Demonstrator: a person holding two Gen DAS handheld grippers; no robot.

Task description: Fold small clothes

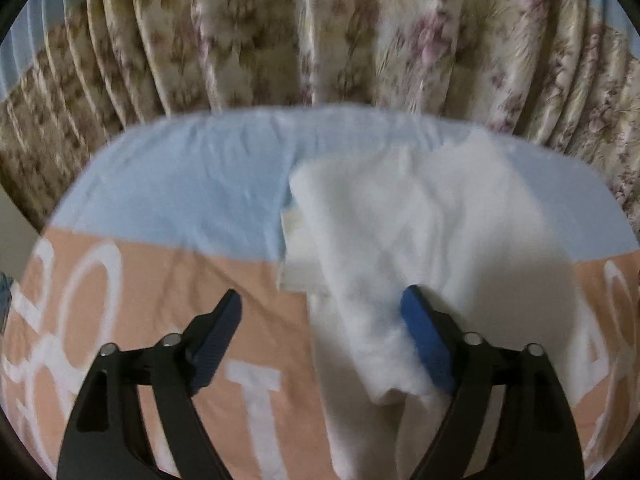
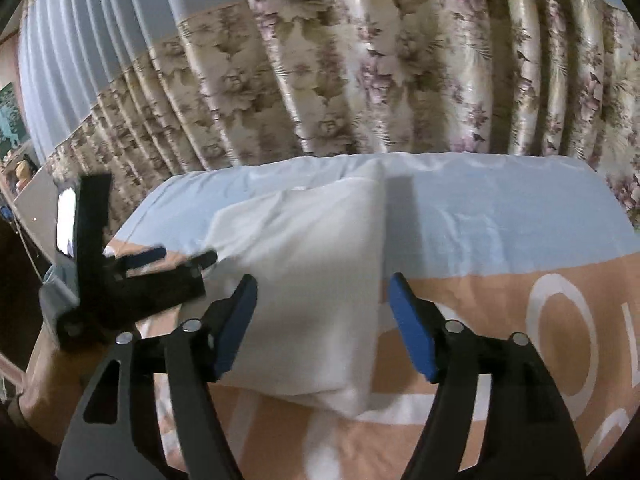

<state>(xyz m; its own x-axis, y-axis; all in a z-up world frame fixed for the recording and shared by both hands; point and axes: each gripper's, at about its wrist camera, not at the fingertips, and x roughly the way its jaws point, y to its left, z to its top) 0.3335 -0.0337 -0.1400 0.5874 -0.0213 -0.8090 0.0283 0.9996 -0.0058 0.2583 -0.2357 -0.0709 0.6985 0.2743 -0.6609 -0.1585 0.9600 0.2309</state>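
So there's a pleated floral curtain in beige and mauve [image 2: 360,80] hanging behind a bed covered in a pale blue and peach sheet with big white letters [image 1: 180,200]. Over on the left, the left gripper [image 1: 322,316] has its blue-padded jaws spread wide, one pad over bare sheet, the other over the cloth, nothing pinched. The folded white garment [image 2: 304,280] lies flat on the sheet, straddling the blue and peach bands. On the right, the right gripper [image 2: 323,300] hangs above the garment's near end, jaws well apart too and gripping nothing. Bit blurry overall.
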